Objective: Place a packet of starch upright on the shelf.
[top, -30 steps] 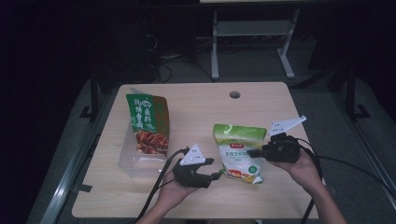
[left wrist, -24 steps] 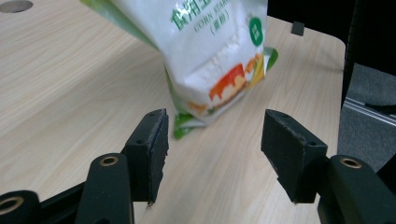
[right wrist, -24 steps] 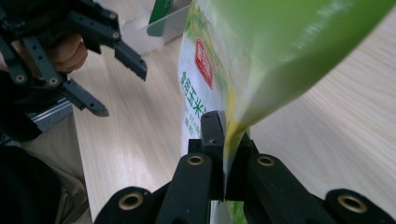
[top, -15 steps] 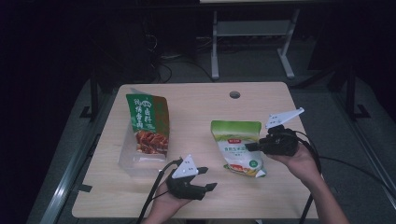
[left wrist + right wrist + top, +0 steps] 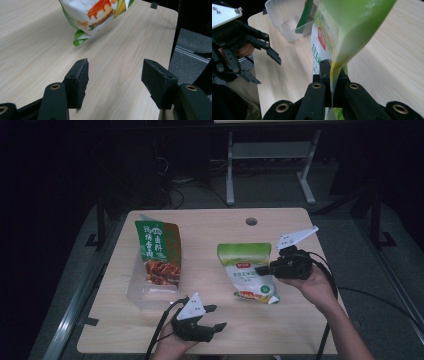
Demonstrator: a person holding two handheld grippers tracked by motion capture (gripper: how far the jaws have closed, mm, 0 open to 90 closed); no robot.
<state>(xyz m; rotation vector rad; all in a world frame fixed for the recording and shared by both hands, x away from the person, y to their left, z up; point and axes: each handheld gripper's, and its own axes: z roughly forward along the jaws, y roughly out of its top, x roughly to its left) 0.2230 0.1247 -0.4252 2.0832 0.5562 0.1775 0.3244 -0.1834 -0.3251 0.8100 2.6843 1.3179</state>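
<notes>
- Right gripper is clamping the side edge of the light green pouch; in the right gripper view its fingers are pinched tight on the thin seam, likely because that flat edge gives a firm hold without crushing the contents.
- Pouch is hanging tilted over the desk, right of centre, its bottom corner low over or just touching the wood; I cannot tell which.
- Left gripper is sitting at the near desk edge, fingers released and holding nothing. They have just been spreading wider, with only bare wood between them.
- Judgement: left is standing clear so the right can carry the pouch alone.
- Clear tub is waiting at left with a dark green bag propped in it, probably the pouch's destination.
</notes>
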